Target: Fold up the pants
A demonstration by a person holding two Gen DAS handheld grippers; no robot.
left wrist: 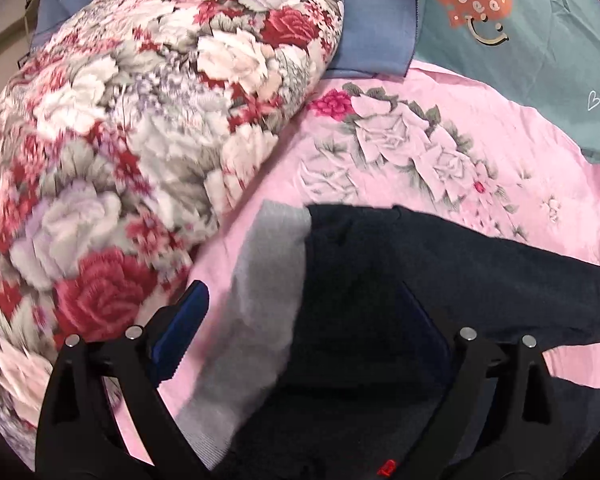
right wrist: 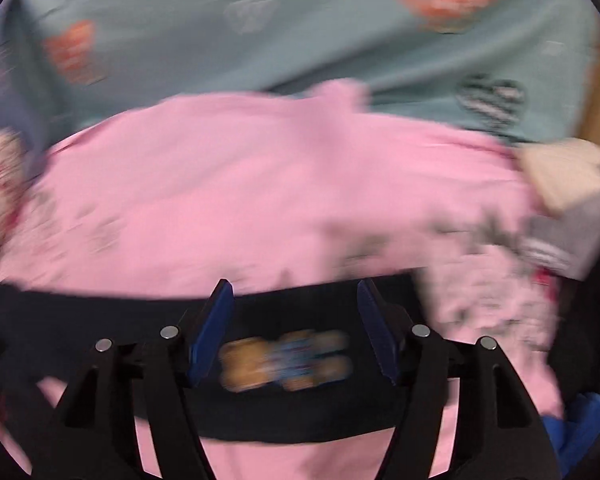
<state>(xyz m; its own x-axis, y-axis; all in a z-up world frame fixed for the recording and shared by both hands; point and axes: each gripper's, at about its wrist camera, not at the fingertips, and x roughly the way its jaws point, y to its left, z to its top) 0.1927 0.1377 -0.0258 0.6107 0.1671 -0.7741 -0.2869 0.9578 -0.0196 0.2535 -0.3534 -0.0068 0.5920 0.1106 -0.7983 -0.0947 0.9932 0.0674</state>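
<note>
Dark navy pants (left wrist: pixel 380 280) with a grey ribbed waistband (left wrist: pixel 260 280) lie on a pink floral sheet (left wrist: pixel 480 160). My left gripper (left wrist: pixel 300 320) is open, its jaws wide apart over the waistband end, the blue pads (left wrist: pixel 182 328) clear of the cloth. In the blurred right wrist view a navy strip of the pants (right wrist: pixel 100 312) with an orange and blue patch (right wrist: pixel 284 360) crosses under my right gripper (right wrist: pixel 296 320), which is open with the patch between its fingers.
A rolled red and white floral quilt (left wrist: pixel 120 140) lies close on the left. A blue pillow (left wrist: pixel 372 32) and a teal sheet with hearts (left wrist: pixel 520 60) lie beyond. Other clothes (right wrist: pixel 572 208) are piled at the right, with blue cloth (right wrist: pixel 580 428) below.
</note>
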